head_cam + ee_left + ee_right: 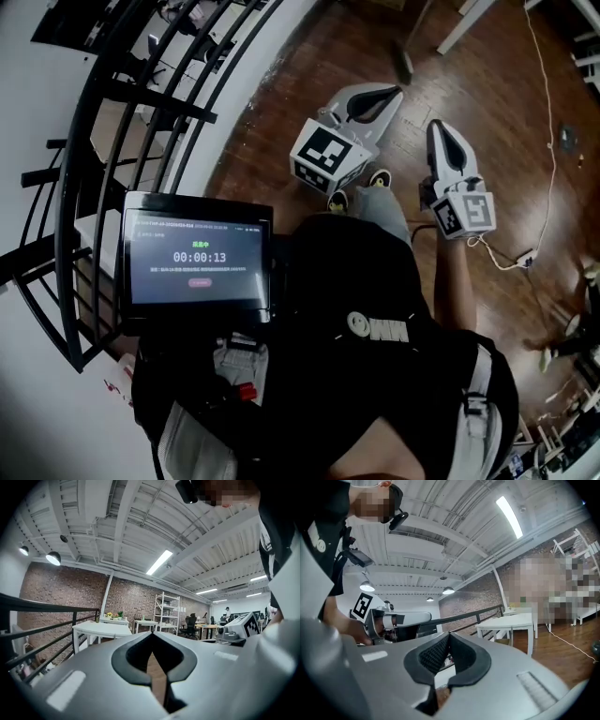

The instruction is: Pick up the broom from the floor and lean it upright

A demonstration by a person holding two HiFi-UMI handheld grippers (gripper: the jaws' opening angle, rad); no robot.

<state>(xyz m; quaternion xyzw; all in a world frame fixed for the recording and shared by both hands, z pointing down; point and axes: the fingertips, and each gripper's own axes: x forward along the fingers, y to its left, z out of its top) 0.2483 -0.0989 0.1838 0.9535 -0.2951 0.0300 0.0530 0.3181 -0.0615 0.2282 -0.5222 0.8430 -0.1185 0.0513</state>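
Hovering over wood floor (309,56), 2 grippers (392,92) (438,127), fingers (187,660) together.

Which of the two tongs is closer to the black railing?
The left tongs. It is on the side of the railing, while the right tongs is farther away, over the open wooden floor.

The left gripper (153,637), jaws closed on nothing, points level toward a white table (101,630), metal shelf (167,613) and brick wall (61,590).
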